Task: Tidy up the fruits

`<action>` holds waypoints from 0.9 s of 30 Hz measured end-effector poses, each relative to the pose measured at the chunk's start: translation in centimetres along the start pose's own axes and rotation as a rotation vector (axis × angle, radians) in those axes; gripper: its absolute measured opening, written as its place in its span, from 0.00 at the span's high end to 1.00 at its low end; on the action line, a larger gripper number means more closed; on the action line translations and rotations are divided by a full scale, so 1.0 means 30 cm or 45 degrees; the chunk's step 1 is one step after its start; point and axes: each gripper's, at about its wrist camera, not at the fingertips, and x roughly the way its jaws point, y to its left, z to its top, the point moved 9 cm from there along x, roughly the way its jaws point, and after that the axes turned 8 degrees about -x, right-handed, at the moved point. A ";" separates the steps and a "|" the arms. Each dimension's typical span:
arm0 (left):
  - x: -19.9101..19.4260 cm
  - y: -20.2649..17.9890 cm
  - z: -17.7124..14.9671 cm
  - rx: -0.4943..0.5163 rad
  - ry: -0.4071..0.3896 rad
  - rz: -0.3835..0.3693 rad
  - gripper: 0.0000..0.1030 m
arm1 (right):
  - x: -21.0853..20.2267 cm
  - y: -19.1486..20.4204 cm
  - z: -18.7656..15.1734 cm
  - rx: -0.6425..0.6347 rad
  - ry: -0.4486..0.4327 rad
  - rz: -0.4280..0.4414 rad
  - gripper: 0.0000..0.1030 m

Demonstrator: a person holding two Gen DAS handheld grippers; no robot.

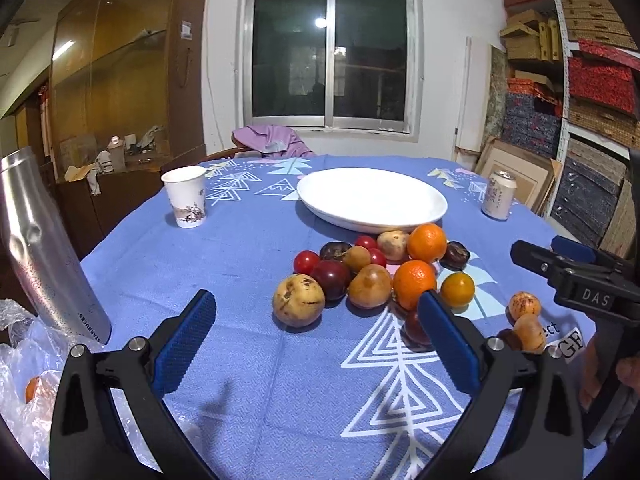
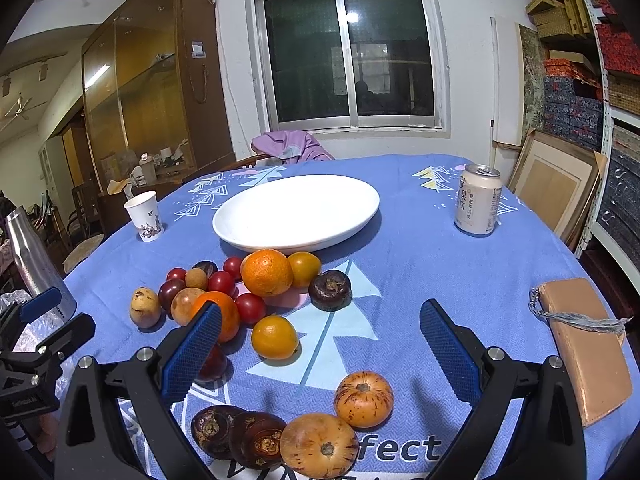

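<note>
A pile of mixed fruit lies on the blue tablecloth [image 1: 256, 248] in front of an empty white plate [image 1: 372, 200] [image 2: 296, 212]. In it are oranges [image 1: 414, 283] [image 2: 267, 272], red cherry tomatoes [image 1: 306, 262], dark plums [image 1: 331, 279], brown pears [image 1: 298, 300] and small yellow-orange fruit [image 2: 275, 337]. My left gripper [image 1: 316, 320] hovers open just short of the pile, nothing between its blue pads. My right gripper [image 2: 320, 334] is open too, above speckled orange fruit [image 2: 363, 399] and dark round fruit [image 2: 256, 438] near the table's front edge.
A paper cup [image 1: 186, 196] stands at the left and a drink can [image 2: 478, 200] at the right. A steel bottle [image 1: 44, 256] and a plastic bag [image 1: 24, 376] sit at the near left. A tan wallet [image 2: 584, 344] lies at the right edge. Behind the table are a chair, window and shelves.
</note>
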 end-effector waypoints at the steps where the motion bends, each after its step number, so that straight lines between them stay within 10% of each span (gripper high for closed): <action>1: -0.002 0.000 0.003 0.001 -0.004 -0.001 0.04 | 0.000 0.000 0.000 -0.001 0.000 -0.001 0.03; 27: -0.007 0.012 0.006 0.004 -0.003 0.016 0.04 | 0.000 -0.001 -0.001 0.001 -0.003 0.001 0.03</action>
